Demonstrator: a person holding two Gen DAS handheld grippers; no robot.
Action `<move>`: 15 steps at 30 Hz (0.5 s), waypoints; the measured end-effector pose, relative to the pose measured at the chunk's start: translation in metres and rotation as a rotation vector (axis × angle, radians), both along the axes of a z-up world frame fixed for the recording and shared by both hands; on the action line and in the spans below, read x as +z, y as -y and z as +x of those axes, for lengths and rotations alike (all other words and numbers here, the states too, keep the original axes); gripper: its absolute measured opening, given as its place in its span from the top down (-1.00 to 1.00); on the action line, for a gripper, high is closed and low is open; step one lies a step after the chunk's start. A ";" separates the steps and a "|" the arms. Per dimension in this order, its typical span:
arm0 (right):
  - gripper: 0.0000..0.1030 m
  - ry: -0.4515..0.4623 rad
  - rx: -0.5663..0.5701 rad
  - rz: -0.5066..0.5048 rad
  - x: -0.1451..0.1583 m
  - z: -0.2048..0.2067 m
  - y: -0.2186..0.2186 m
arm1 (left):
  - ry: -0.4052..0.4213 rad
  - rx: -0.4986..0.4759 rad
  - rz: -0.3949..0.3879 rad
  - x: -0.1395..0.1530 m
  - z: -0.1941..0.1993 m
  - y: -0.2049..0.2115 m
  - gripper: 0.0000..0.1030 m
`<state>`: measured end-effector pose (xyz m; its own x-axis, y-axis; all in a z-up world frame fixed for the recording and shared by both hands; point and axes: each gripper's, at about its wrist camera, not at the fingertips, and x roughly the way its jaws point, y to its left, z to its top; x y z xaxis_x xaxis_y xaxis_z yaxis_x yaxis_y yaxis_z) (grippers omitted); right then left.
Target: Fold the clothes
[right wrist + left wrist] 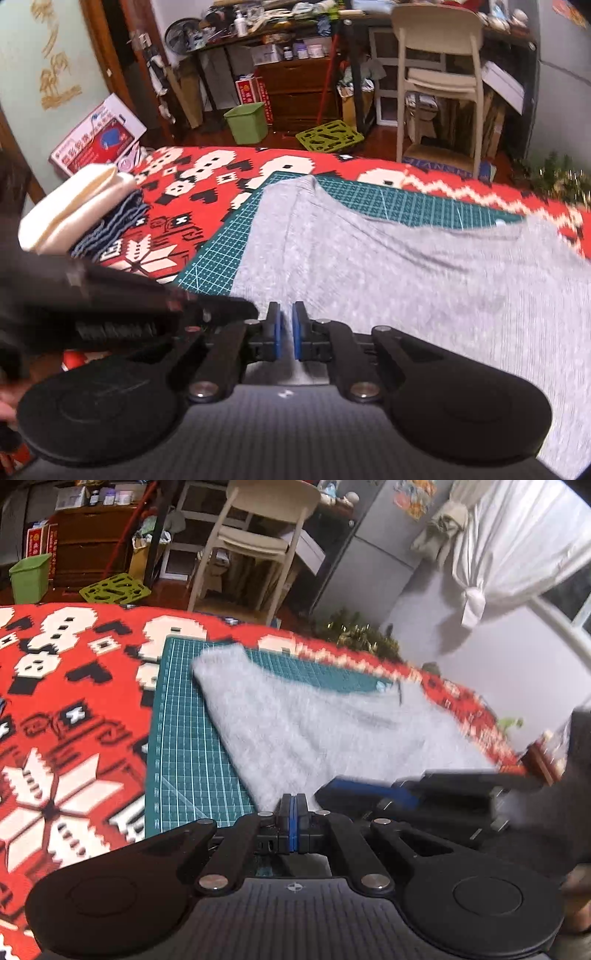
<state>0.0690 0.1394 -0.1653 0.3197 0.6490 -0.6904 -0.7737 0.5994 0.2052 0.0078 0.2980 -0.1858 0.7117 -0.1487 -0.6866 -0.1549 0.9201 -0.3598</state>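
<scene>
Grey T-shirt (388,266) spread lower-right on cutting mat (184,738) for folding; left gripper (293,812) clenched, nothing visibly pinched; right gripper (287,328) slightly parted, empty.

Spread across a cutting mat (399,206) — a garment (388,266), its right part running off onto the blanket (207,173) beneath. Left of the mat, stacked folded clothes (85,214) (on the blanket). Behind, on the floor — a chair (439,81), a bin (246,122) to its left.

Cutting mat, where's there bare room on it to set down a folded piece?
The cutting mat is bare along its left strip, between the gray garment and the red patterned blanket, plus a far strip. The folded stack crowds the blanket's left edge.
</scene>
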 end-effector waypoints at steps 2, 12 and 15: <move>0.88 0.010 -0.005 -0.002 0.004 -0.003 0.006 | 0.000 -0.005 0.005 0.000 -0.004 0.003 1.00; 0.86 0.014 -0.007 -0.022 -0.001 -0.019 0.031 | -0.010 -0.023 -0.015 0.002 -0.024 0.018 0.99; 0.87 0.013 -0.027 -0.019 0.001 -0.021 0.040 | -0.013 -0.029 -0.021 0.002 -0.030 0.023 1.00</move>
<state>0.0477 0.0993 -0.1639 0.3456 0.6266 -0.6985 -0.7597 0.6238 0.1837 -0.0218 0.2750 -0.1833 0.6977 -0.1833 -0.6925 -0.1334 0.9165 -0.3770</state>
